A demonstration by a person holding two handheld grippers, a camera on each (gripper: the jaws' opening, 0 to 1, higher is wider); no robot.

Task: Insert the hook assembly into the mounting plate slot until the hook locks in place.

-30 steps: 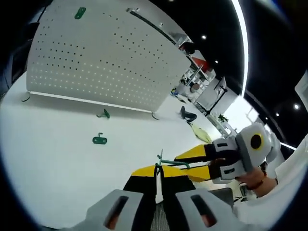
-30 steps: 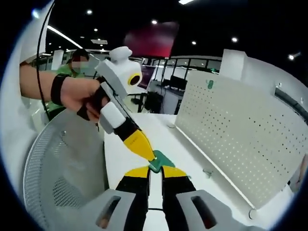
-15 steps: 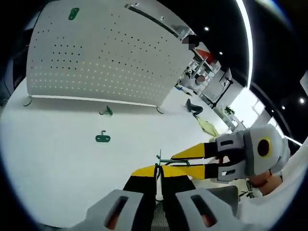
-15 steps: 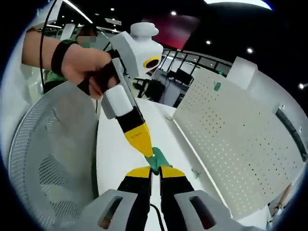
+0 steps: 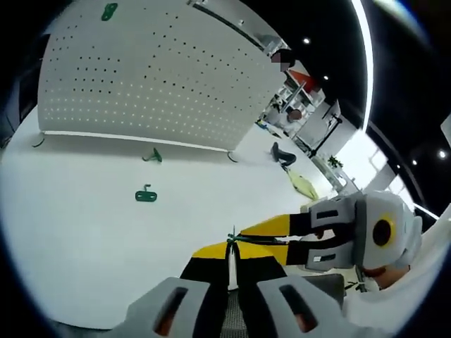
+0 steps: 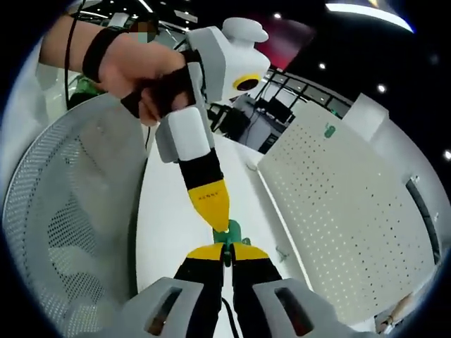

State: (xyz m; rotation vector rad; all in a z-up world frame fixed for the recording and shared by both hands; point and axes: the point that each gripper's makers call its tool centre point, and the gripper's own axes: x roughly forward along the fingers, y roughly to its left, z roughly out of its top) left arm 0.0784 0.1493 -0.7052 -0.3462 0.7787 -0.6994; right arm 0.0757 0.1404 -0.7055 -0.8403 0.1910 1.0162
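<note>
Green plastic, thin and flat, is pinched where the yellow jaw tips meet: this is the hook assembly (image 5: 243, 239), at about five o'clock in the left gripper view. The left gripper (image 5: 230, 253) has its jaws drawn narrow on one end of it, and the right gripper (image 5: 278, 236) comes in from three o'clock, its yellow tips laid along the other end. Judging by this, the piece is held between both tools so it can be turned or passed before going to the board. The white pegboard (image 5: 155, 77), which I take for the mounting plate, stands upright at twelve o'clock, well apart from the held part. A green hook (image 5: 109, 10) already hangs near its upper edge at eleven o'clock. Two more green hooks lie on the white table (image 5: 77, 211): one flat (image 5: 146, 194) at nine o'clock, one near the board's foot (image 5: 152, 155).

In the right gripper view, the right gripper (image 6: 226, 258) is closed narrow on the green part (image 6: 231, 233) at six o'clock. The left gripper (image 6: 215, 218) points down from twelve o'clock, held by a hand (image 6: 151, 77), its tip touching the part. The pegboard (image 6: 352, 211) stands at three o'clock, with a grey mesh chair (image 6: 70, 232) at nine o'clock.
</note>
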